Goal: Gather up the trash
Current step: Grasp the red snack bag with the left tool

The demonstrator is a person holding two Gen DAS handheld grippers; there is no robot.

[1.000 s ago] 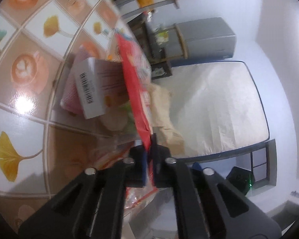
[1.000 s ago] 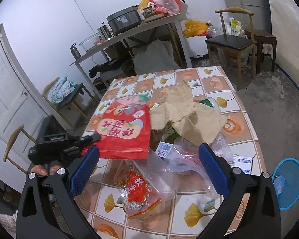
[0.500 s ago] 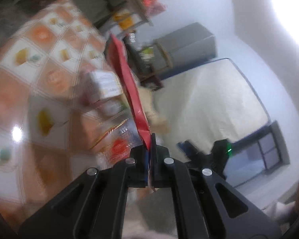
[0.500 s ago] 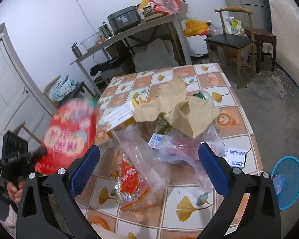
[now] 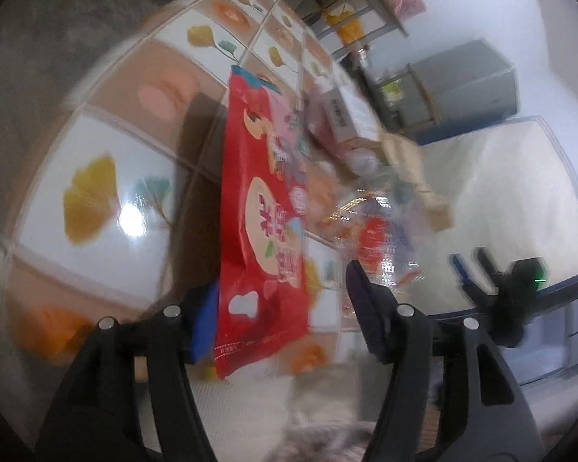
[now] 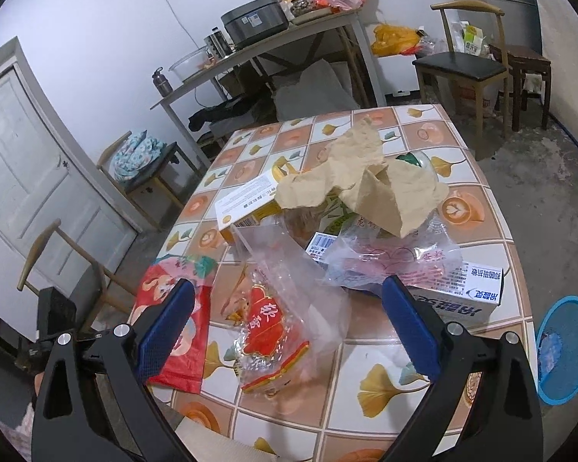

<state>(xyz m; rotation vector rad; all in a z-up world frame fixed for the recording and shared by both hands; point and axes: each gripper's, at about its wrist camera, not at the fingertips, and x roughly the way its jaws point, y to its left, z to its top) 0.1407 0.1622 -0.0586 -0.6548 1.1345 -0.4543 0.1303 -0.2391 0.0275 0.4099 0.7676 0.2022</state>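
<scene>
A red snack bag (image 5: 262, 231) lies between the spread fingers of my left gripper (image 5: 281, 304), which is open at the near left corner of the tiled table (image 5: 96, 146). In the right wrist view the same red bag (image 6: 189, 331) rests on the table's left edge. My right gripper (image 6: 285, 327) is open and empty above a clear wrapper with a red label (image 6: 269, 331). Behind it lie crumpled brown paper (image 6: 370, 188), a clear plastic bag (image 6: 389, 258), a yellow-white box (image 6: 246, 204) and a white carton (image 6: 462, 292).
A blue bin (image 6: 566, 350) stands on the floor right of the table. Wooden chairs (image 6: 466, 65) stand behind and to the left (image 6: 57, 254). A long side table (image 6: 266, 42) with an appliance and bags is against the back wall. A white door (image 6: 23, 161) is at left.
My left gripper carried the red bag from the table's middle to its near left corner and opened, so the bag now lies loose. My right gripper stayed open and barely moved.
</scene>
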